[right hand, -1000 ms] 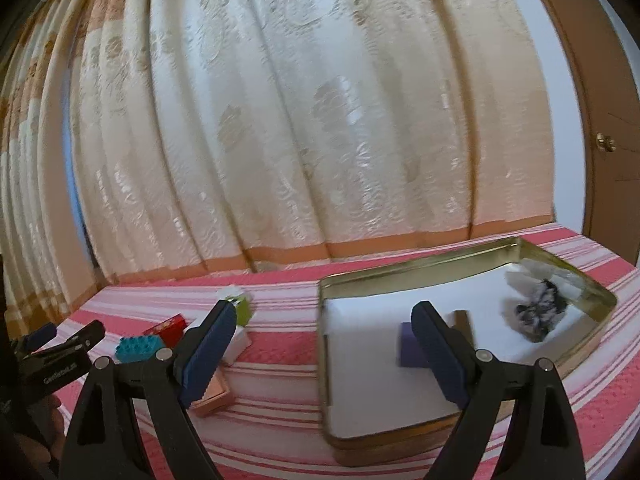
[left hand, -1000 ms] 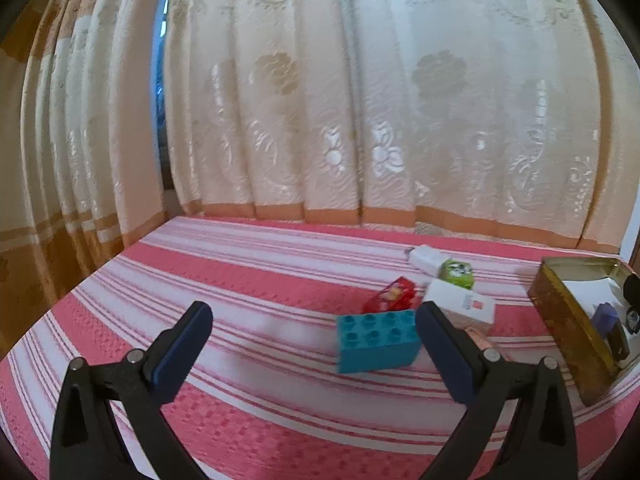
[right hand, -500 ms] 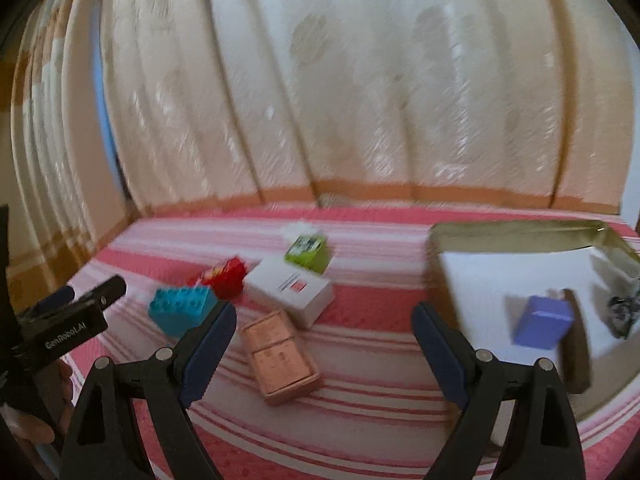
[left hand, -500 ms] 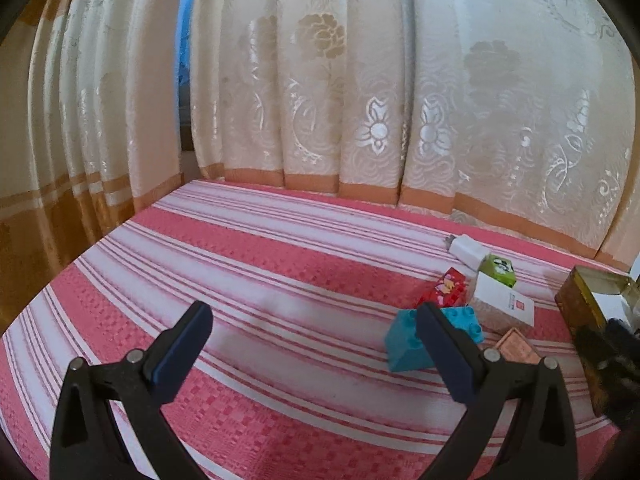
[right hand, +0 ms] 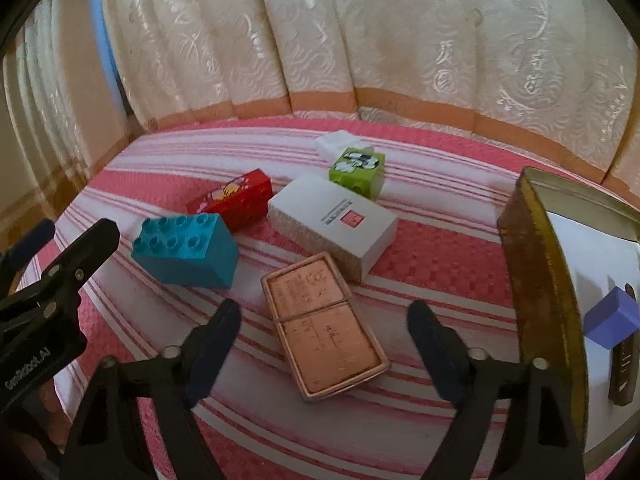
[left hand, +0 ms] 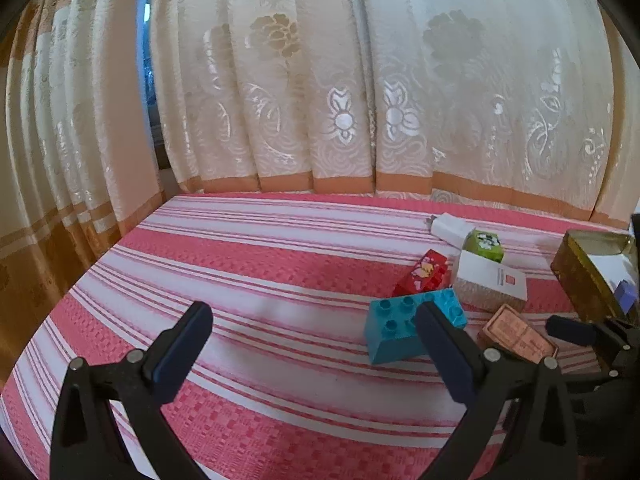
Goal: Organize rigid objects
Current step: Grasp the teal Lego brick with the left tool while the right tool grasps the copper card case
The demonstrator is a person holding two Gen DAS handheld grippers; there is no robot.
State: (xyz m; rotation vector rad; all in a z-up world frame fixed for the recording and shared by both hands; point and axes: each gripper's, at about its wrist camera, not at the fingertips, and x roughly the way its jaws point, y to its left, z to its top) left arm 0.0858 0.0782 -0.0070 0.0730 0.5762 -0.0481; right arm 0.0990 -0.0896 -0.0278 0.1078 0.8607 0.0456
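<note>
Leftmost, the left hand-held gripper stands wide open and empty above the pink-and-white striped cloth. Next lie 1 turquoise studded plastic brick, 1 red brick, 1 white cardboard box, 1 green block and 1 flat copper-coloured case. Over that case the right hand-held gripper is closing, touching nothing. Rightmost, 1 gold metal tin holds 1 purple block.

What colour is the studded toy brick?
Turquoise blue brick, clearest in the right wrist view.
</note>
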